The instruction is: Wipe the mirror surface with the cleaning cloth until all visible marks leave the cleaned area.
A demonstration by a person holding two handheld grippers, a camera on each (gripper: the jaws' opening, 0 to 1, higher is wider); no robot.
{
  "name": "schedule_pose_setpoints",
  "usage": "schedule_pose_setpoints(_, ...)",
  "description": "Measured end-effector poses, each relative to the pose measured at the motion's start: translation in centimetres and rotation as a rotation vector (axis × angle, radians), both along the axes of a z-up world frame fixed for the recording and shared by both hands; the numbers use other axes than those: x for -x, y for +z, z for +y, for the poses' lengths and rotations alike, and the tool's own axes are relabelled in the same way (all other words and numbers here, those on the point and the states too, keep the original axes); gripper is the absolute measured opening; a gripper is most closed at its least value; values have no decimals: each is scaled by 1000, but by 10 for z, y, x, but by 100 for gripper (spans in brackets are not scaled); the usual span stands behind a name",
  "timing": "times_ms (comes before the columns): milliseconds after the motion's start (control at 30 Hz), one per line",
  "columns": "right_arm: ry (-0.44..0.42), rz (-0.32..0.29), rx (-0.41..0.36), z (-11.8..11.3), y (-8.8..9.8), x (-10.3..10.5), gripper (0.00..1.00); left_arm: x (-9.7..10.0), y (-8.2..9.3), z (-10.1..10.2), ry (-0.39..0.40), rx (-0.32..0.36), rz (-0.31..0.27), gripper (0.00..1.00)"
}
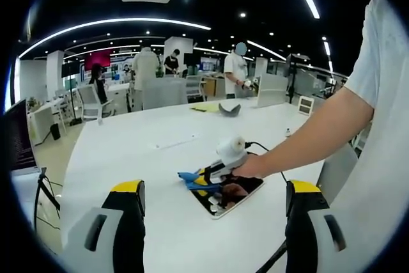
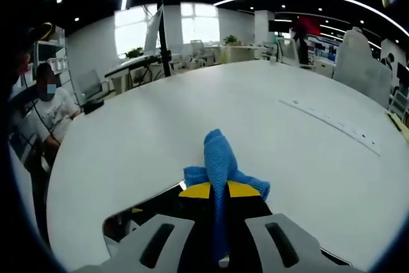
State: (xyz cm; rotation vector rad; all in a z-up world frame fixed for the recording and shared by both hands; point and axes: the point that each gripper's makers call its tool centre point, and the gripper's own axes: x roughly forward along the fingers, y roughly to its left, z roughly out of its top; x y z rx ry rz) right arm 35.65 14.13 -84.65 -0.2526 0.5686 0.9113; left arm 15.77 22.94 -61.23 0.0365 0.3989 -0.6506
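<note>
A small rectangular mirror [image 1: 238, 194] lies flat on the white table [image 1: 128, 151], just ahead of my left gripper [image 1: 215, 187]. That gripper's yellow-tipped jaws stand wide apart with nothing between them. A person's hand holds my right gripper [image 1: 225, 155] over the mirror's far end, with the blue cleaning cloth [image 1: 192, 178] hanging from it onto the glass. In the right gripper view my right gripper [image 2: 212, 191] is shut on the blue cleaning cloth [image 2: 220, 155], which sticks out forward past the jaws. The mirror [image 2: 137, 212] shows dark beneath them.
A grey curved object [image 1: 229, 109] and a white laptop [image 1: 271, 91] sit at the table's far side. A thin white strip [image 2: 332, 123] lies on the tabletop. A dark screen [image 1: 16, 135] stands at left. People and chairs are beyond the table.
</note>
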Motion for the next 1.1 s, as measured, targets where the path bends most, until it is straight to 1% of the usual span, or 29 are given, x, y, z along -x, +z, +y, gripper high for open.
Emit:
schedule_pose_setpoints(433, -14, 0, -3, -11, 1, 2, 2, 0, 0, -8, -17, -6, 0, 92)
schedule_pose_setpoints(1100, -43, -2, 5, -38, -2, 0, 2, 0, 3, -24, -38, 5, -8, 92)
